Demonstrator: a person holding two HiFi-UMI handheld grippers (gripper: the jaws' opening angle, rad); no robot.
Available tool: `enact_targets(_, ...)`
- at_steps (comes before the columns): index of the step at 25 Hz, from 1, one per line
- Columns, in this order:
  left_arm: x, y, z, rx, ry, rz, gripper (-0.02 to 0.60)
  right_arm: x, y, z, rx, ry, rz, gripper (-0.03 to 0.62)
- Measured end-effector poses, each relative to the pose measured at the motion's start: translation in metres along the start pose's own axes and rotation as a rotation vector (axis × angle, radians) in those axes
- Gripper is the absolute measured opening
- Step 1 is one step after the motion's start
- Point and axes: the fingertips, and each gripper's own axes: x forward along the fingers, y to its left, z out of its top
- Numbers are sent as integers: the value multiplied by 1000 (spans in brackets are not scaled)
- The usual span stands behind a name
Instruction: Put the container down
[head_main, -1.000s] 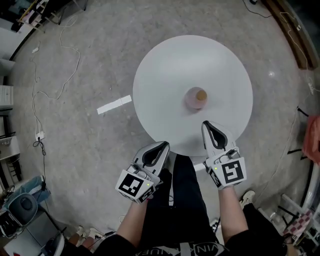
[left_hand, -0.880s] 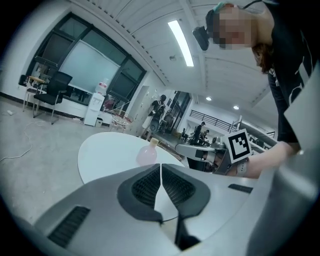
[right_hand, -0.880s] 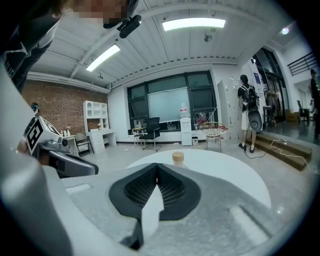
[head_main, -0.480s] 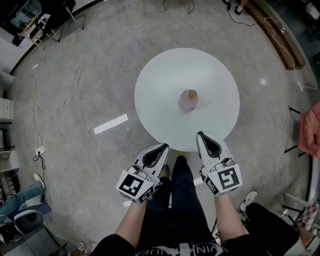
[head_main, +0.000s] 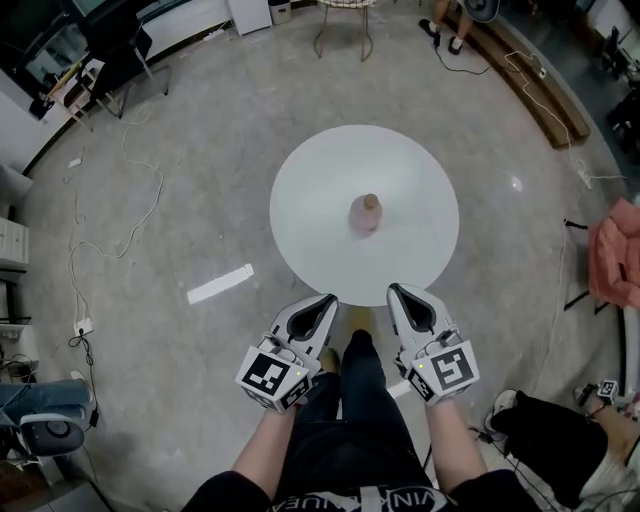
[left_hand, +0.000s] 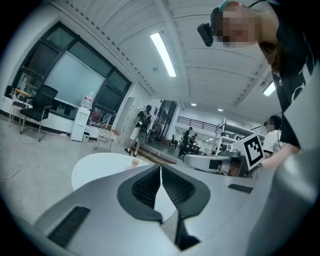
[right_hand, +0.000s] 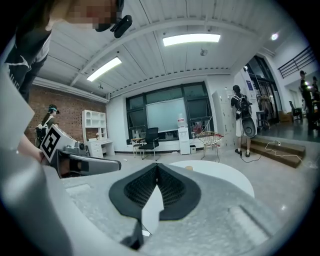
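The right gripper (head_main: 397, 291) is clenched shut on nothing, its ribbed black pads (right_hand: 172, 189) meeting along a thin seam. It is held at the near edge of the round white table (head_main: 320, 190), in front of the person's legs. The left gripper (head_main: 327, 299) sits just beside it at the same near edge, also closed tight and empty, with its pads (left_hand: 145, 186) pressed together. The container (head_main: 366, 213), pink-bodied with a tan cap, stands upright by itself at the middle of the table, well apart from both grippers and touched by neither. Around the table is grey speckled floor, with a white tape strip (head_main: 220, 284) off the left edge, loose cables (head_main: 120, 215) farther left, and a wire chair (head_main: 345, 22) past the far edge.
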Motion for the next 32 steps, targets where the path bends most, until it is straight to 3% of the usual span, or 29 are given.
enact_targets(18, -29, -41, 31, 52, -55, -74, 15, -54, 32, 24, 58, -65, -26, 6)
enact_targets(32, -32, -39, 64, 73, -97, -3, 15, -52, 28, 56, 15, -76, 51, 6)
